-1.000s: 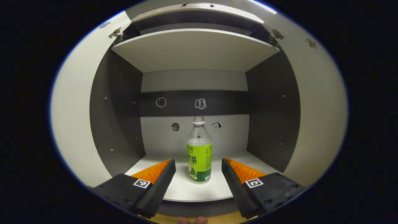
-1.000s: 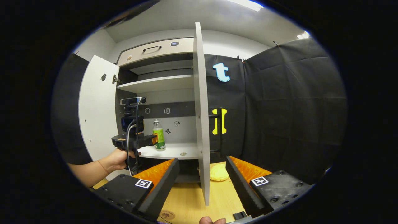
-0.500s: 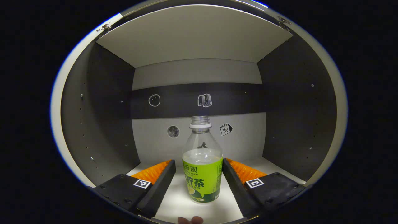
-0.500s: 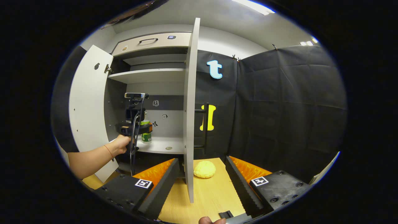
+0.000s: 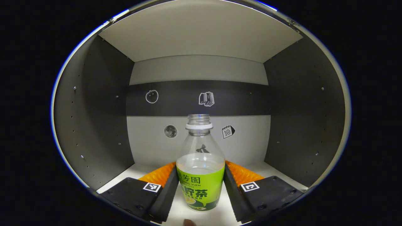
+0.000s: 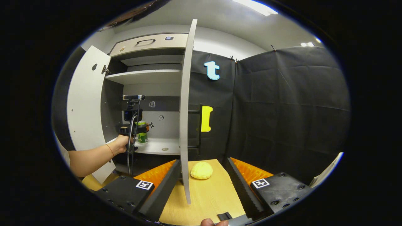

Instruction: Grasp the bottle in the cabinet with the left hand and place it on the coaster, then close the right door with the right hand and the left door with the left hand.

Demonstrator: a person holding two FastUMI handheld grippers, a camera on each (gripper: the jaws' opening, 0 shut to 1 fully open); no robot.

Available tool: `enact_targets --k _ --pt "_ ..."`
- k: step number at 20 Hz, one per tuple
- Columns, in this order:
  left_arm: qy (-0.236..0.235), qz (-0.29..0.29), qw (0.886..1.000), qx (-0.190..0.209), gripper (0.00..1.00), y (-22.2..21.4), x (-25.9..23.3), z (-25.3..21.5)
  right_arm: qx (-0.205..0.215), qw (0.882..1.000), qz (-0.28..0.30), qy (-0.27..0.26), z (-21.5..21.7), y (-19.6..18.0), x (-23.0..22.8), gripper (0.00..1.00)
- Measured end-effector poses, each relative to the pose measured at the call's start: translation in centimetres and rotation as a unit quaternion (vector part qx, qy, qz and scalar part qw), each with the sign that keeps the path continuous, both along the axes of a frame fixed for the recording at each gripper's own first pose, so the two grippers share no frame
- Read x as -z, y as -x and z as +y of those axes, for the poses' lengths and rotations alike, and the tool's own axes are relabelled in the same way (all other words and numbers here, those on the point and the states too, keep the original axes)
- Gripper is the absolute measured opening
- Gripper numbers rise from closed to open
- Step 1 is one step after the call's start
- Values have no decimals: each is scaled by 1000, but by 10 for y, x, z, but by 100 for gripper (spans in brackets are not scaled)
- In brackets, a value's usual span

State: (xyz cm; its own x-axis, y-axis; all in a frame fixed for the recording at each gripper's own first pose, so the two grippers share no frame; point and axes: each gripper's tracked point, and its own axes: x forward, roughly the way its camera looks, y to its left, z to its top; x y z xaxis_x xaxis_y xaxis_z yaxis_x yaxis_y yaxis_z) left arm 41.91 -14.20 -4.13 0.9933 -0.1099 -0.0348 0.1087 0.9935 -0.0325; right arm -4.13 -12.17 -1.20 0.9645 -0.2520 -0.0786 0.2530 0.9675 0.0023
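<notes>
- Looking along your left gripper (image 5: 200, 185), you had its two fingers (image 5: 168, 191) closed in on either side of the green-labelled bottle (image 5: 200, 175); both sat right against the label, though whether they were truly pressing on it could not be told.
- The bottle stood upright on the white lower shelf (image 5: 138, 171) of the cabinet, uncapped at the neck and partly filled with clear liquid.
- Behind it, the back panel carried small stickers: a moon (image 5: 170, 131), a calendar (image 5: 228, 131), an apple outline (image 5: 152, 96) and a stack of books (image 5: 206, 99).
- Above, the underside of the upper shelf (image 5: 201, 31) closed off the compartment.
- Your right gripper (image 6: 203, 185) was spread wide with nothing between its fingers, held over the wooden tabletop (image 6: 210, 197).
- Just ahead of it stood the edge of the open right door (image 6: 185, 119), with a black handle (image 6: 199, 128) on its far face.
- Past the door's bottom edge, a round yellow coaster (image 6: 201, 170) lay on the table.
- Farther off, in the right gripper view, your hand (image 6: 121, 145) held the left gripper inside the cabinet, at the bottle on the lower shelf.
- The left door (image 6: 86, 106) stood swung open at the cabinet's far side.
</notes>
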Motion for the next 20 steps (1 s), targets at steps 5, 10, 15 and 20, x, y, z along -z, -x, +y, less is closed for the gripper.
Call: enact_targets --k 5,10,15,20 --pt "7 -14 1000 16 76 34 -19 7 -16 1000 -5 -4 5 2 -2 98" --pt "2 -35 998 42 76 106 -40 13 -38 999 -18 -7 12 6 -8 98" --pt "-5 -63 996 65 75 188 -44 18 -61 997 -39 0 21 7 -18 98" --pt "11 -64 995 81 76 255 -16 21 -95 993 -70 7 39 3 -29 98"
